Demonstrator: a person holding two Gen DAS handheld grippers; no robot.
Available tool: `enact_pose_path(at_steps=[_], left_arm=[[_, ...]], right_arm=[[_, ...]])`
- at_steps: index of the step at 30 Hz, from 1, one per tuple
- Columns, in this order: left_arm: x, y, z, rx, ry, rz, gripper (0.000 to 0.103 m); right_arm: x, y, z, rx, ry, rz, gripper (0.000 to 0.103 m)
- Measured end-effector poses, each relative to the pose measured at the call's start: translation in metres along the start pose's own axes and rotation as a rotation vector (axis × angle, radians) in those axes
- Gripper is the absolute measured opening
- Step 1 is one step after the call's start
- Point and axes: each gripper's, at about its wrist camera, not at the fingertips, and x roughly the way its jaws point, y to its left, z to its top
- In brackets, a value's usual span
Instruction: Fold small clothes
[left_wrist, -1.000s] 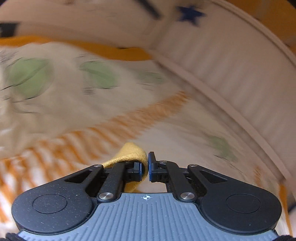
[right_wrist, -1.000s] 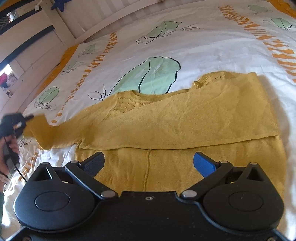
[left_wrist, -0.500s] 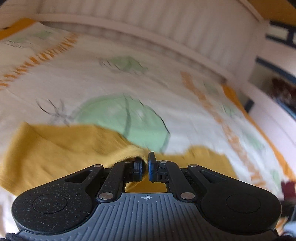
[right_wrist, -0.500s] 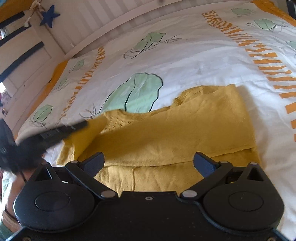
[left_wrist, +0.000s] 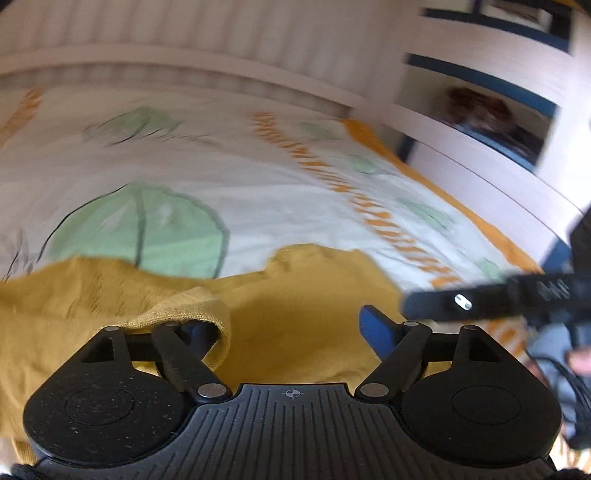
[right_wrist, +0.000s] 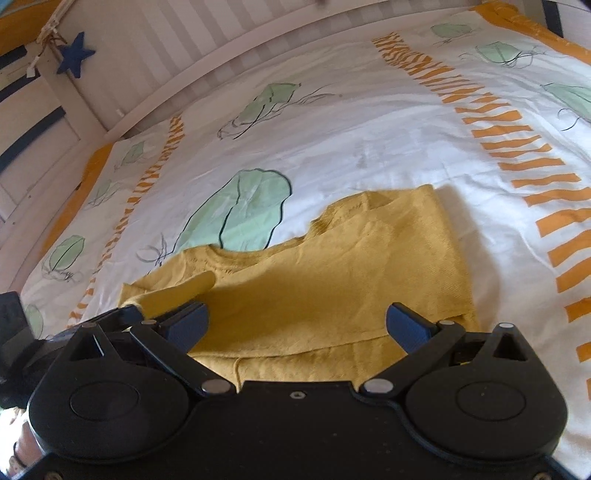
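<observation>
A small mustard-yellow knit sweater (right_wrist: 332, 280) lies partly folded on the bed, its right sleeve folded across the body. It also shows in the left wrist view (left_wrist: 306, 310). My left gripper (left_wrist: 295, 328) is open just above the sweater; the left sleeve's cuff (left_wrist: 195, 314) drapes over its left finger. The sleeve (right_wrist: 177, 295) shows laid inward over the body in the right wrist view. My right gripper (right_wrist: 295, 325) is open and empty, held above the sweater's near edge. It shows as a blurred black shape in the left wrist view (left_wrist: 480, 299).
The bed has a white duvet cover (right_wrist: 369, 147) with green leaf prints and orange stripes. A white slatted bed rail (right_wrist: 192, 48) runs along the far side, with a blue star (right_wrist: 75, 53) hanging on it. White and blue furniture (left_wrist: 498, 110) stands beside the bed.
My left gripper carried the left sleeve inward over the sweater's body, then opened; the cuff now hangs loose on one finger. My right gripper stayed open and drew closer to the sweater.
</observation>
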Motion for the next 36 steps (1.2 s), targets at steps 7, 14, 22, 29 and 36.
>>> enact_pose_path(at_steps=[7, 14, 22, 29, 36], left_arm=[[-0.002, -0.023, 0.002, 0.078, -0.039, -0.11, 0.083], [0.02, -0.042, -0.017, 0.251, 0.105, -0.122, 0.09], [0.034, -0.075, -0.045, 0.479, 0.215, -0.262, 0.102], [0.012, -0.081, -0.048, 0.589, 0.212, -0.408, 0.102], [-0.035, -0.039, -0.011, 0.422, 0.045, -0.458, 0.102]], right_arm=[[-0.007, -0.013, 0.009, 0.046, -0.061, -0.045, 0.103], [-0.007, -0.023, 0.012, 0.068, -0.062, -0.084, 0.103], [-0.005, -0.027, 0.015, 0.057, -0.047, -0.095, 0.103], [0.0, -0.028, 0.015, 0.026, -0.013, -0.111, 0.103], [0.01, -0.013, 0.007, -0.076, 0.044, -0.084, 0.103]])
